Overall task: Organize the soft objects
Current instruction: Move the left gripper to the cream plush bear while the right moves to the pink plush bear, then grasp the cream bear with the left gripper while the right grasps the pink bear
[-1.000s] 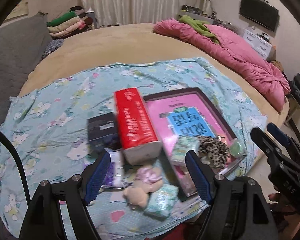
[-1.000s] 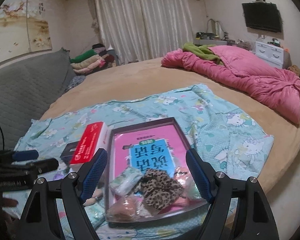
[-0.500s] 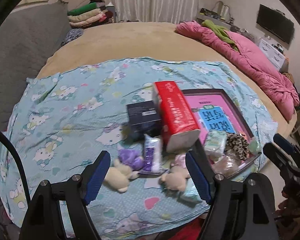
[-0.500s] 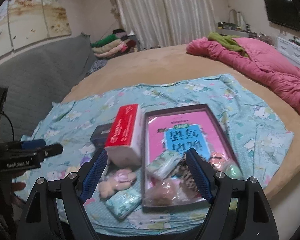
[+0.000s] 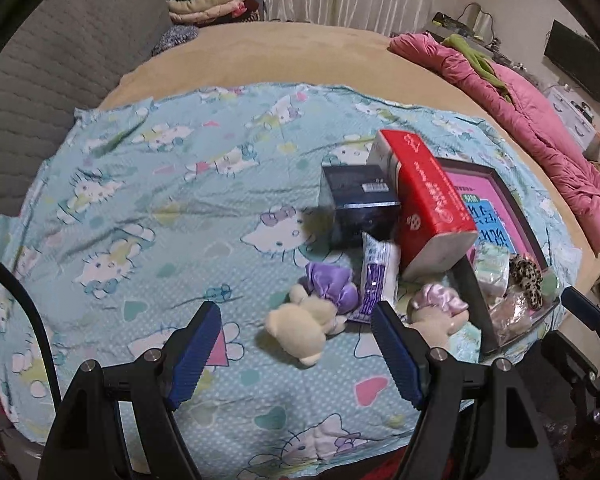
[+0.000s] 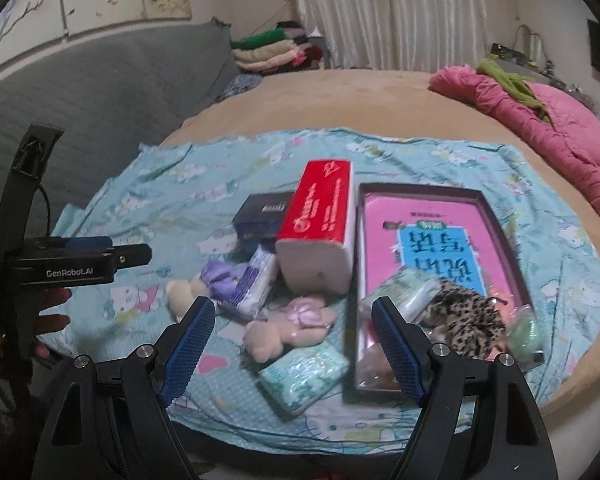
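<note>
- Both wrist views have swung left since a second ago: more of the cartoon-cat sheet (image 5: pixel 148 184) shows now, and the cluster of goods sits further right in the left view.
- A cream plush bear with a purple bow (image 5: pixel 300 330) lies on the sheet; it was out of the left view a second ago and now sits between that claw's fingers in the picture, not touched.
- Left gripper (image 5: pixel 296 354): jaws spread wide, nothing between the pads, same gap as before.
- Just right of that bear: purple-and-white tissue packet (image 5: pixel 376 280), leaning against the dark blue box (image 5: pixel 360 204).
- Red tissue pack (image 5: pixel 428 204) stands tilted beside the dark box, its near end touching the tray's left wall.
- Second plush with a pink bow (image 6: pixel 288 330) lies near of the red pack; a green-patterned soft packet (image 6: pixel 304 372) touches its near side.
- Right gripper (image 6: pixel 294 350): jaws released, empty, unchanged in width, above the pink-bow plush.
- Dark-framed tray (image 6: pixel 420 192) at right holds a pink book, another soft packet (image 6: pixel 400 292) and a leopard-print scrunchie (image 6: pixel 466 322) at its near end.
- Far right: pink quilt (image 6: pixel 540 120) on the tan bed.
</note>
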Available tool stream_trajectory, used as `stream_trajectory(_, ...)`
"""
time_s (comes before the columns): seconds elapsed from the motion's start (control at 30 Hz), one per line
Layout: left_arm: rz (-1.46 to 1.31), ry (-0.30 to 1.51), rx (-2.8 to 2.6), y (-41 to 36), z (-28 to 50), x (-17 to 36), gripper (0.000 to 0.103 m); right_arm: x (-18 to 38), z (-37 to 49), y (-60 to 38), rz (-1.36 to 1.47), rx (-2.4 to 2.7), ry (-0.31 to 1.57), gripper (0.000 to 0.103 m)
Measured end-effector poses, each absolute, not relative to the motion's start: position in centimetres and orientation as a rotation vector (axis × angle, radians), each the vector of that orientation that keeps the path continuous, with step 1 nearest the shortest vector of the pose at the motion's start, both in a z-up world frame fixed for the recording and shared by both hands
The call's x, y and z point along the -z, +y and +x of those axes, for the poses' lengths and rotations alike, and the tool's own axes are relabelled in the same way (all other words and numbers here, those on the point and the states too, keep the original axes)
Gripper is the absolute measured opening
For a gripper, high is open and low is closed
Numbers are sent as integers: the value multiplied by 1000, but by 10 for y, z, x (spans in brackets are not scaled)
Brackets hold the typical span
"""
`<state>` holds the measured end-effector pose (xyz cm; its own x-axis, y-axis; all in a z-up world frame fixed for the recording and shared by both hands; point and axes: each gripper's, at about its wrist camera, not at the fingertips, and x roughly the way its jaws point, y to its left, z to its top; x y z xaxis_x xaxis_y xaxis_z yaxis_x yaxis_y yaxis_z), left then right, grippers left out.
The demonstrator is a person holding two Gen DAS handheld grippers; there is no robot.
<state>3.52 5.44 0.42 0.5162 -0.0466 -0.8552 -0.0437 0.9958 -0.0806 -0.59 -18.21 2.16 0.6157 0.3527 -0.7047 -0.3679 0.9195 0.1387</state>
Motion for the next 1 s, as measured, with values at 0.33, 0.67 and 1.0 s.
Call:
stream_trajectory(0.33, -69, 1050, 78, 47, 39, 36, 77, 16, 1, -151, -125, -464, 890, 82)
stream_trajectory(0.67, -99, 1084, 111, 57, 53, 68, 77, 63, 16, -115, -325, -470, 942, 82)
stream_trajectory(1.0, -113, 1122, 128, 61, 68, 91, 77, 101, 29, -84, -593, -411, 903, 81)
